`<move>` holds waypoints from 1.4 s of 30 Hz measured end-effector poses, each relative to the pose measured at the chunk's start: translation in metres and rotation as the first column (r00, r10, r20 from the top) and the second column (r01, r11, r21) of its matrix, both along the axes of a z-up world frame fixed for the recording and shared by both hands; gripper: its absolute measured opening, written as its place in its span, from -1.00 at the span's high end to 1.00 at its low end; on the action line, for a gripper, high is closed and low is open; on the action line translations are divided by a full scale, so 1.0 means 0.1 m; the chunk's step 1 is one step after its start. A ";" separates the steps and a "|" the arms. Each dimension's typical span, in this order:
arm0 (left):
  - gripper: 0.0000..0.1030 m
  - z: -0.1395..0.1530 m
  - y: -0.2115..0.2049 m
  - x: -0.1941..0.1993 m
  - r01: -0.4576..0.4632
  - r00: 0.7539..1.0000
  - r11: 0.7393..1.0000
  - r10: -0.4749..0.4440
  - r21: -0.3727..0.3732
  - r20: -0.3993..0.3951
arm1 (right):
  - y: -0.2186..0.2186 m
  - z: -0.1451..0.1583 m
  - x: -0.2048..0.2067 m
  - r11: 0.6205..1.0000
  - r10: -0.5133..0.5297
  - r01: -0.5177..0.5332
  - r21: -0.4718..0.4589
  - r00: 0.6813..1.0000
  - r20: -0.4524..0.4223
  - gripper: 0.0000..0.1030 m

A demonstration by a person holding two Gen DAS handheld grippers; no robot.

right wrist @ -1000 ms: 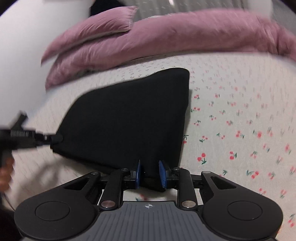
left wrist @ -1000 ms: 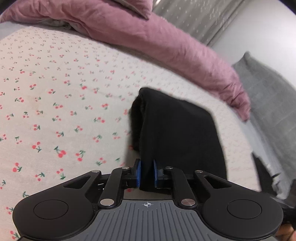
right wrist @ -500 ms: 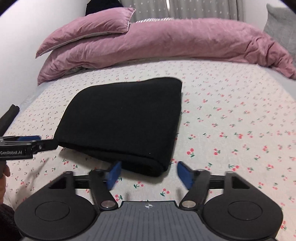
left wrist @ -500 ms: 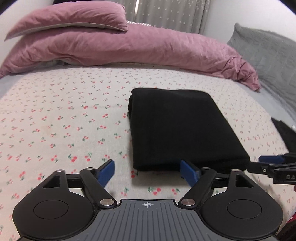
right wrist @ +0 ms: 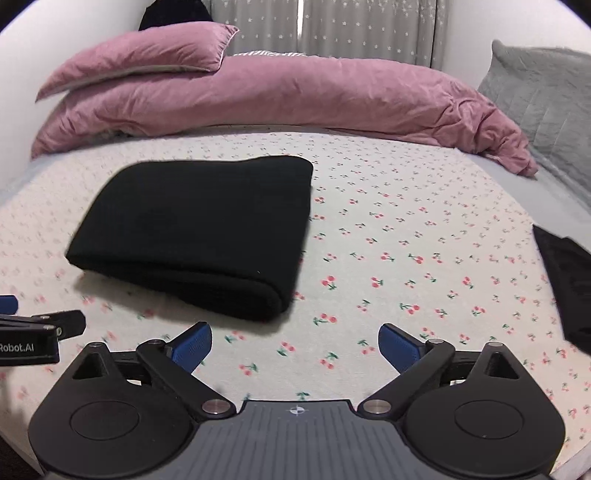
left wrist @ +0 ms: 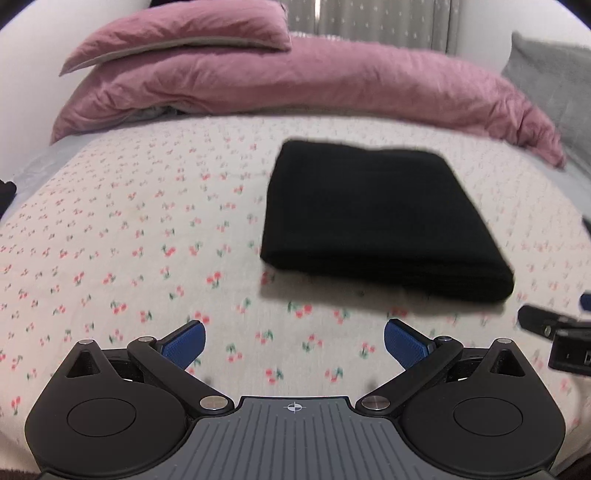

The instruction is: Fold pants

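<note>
The black pants (left wrist: 373, 218) lie folded into a flat rectangle on the cherry-print bed sheet (left wrist: 129, 236), seen also in the right wrist view as pants (right wrist: 199, 229). My left gripper (left wrist: 294, 341) hangs over bare sheet short of the pants' near edge, its jaws opening wide with nothing between them. My right gripper (right wrist: 295, 345) sits just right of the pants' near corner, jaws also opening, nothing between them. Each gripper's tip shows in the other's view, the right gripper (left wrist: 550, 326) at the right edge and the left gripper (right wrist: 40, 328) at the left edge.
A pink duvet (right wrist: 295, 99) and pink pillow (right wrist: 136, 59) lie along the head of the bed. A grey quilted pillow (right wrist: 543, 88) is at the far right. Another dark garment (right wrist: 565, 280) lies at the sheet's right edge. Curtains (right wrist: 332, 26) hang behind.
Both grippers let go of the pants' near edge and opened wide. Both drew back from the pants, which now lie flat on the sheet.
</note>
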State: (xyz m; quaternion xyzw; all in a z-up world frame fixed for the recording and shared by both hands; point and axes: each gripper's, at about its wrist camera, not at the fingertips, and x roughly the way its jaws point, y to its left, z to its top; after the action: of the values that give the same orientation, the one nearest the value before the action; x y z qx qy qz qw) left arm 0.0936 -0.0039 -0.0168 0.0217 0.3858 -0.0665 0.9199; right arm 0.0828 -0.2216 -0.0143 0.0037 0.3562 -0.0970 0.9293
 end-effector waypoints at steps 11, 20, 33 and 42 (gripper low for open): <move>-1.00 -0.07 -0.04 -0.06 -0.010 1.000 0.999 0.010 0.044 0.004 | 0.06 -0.09 -0.06 1.000 -0.001 0.001 -0.002 1.000 -0.013 -0.88; -1.00 -0.07 -0.03 -0.08 -0.018 1.000 0.998 0.017 0.057 0.015 | 0.05 -0.14 -0.06 1.000 -0.005 0.006 0.019 0.999 -0.034 -0.88; -1.00 -0.08 -0.02 -0.09 -0.017 1.000 0.998 0.016 0.066 0.013 | 0.07 -0.17 -0.06 1.000 0.005 -0.004 0.016 0.999 -0.050 -0.88; -1.00 -0.09 -0.04 -0.09 -0.016 1.000 0.997 0.015 0.069 0.012 | 0.07 -0.17 -0.06 1.000 0.006 -0.005 0.018 0.999 -0.052 -0.89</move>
State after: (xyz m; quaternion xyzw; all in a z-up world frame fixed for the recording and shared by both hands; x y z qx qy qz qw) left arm 0.0845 -0.0077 -0.0255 0.0509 0.3826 -0.0459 0.9214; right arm 0.0766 -0.2143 -0.0318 0.0083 0.3809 -0.0912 0.9200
